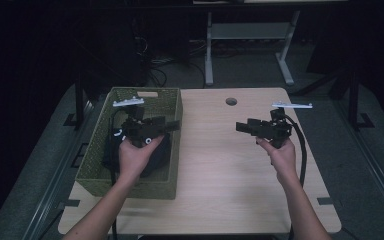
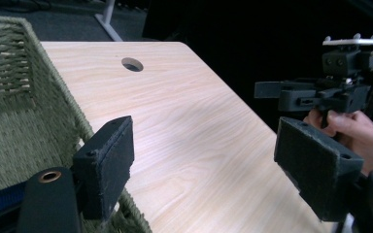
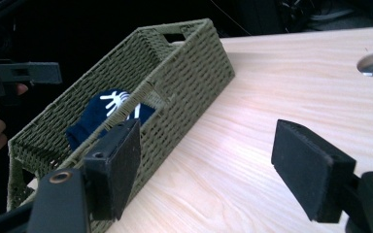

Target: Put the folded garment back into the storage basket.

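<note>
Holding above the basket (image 1: pixel 96 172), the left gripper (image 1: pixel 172 125) has its jaws spread with nothing between them. Inside the basket lies a dark blue cloth (image 3: pixel 108 114) with white markings, probably a folded garment; the dim light leaves its shape unclear. Bare table (image 1: pixel 220 165) fills the middle. At the right, the right gripper (image 1: pixel 241 127) hangs over the wood, jaws likewise apart and empty.

Risk, as judged: a reach for the cloth from this angle could catch a jaw on the woven rim and drag or tip the basket. The trailing cable (image 1: pixel 300 150) could snag at the table edge.
</note>
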`<state>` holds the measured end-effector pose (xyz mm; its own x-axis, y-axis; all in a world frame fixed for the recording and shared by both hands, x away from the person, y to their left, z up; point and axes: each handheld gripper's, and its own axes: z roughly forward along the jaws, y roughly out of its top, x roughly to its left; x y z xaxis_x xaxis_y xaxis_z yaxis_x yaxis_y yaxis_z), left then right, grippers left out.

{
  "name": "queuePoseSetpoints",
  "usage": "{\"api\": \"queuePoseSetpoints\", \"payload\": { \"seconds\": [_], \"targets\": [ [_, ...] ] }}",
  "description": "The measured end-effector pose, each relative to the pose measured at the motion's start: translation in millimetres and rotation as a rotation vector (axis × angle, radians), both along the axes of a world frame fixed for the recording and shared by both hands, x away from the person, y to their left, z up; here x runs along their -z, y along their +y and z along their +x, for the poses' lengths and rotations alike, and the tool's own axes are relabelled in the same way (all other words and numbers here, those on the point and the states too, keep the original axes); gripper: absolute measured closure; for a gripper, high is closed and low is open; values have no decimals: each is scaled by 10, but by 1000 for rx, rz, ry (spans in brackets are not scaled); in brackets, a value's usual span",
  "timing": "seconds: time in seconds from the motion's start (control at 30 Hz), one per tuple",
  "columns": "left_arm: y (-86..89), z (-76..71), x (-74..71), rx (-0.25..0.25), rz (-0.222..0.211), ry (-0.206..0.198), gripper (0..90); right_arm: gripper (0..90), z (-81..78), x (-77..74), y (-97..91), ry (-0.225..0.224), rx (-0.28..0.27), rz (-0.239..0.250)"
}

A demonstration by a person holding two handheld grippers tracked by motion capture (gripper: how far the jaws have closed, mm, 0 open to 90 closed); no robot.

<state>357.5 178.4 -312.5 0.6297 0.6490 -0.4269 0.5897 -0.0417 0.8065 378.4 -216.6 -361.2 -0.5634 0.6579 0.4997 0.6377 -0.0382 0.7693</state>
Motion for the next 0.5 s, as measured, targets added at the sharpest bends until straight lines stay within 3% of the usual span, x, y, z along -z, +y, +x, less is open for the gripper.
{"api": "queuePoseSetpoints", "payload": {
  "seconds": [0.5],
  "targets": [
    [-293, 25, 34, 48, -5, -5, 212, 258, -55, 104, -259, 17, 32, -9]
  ]
}}
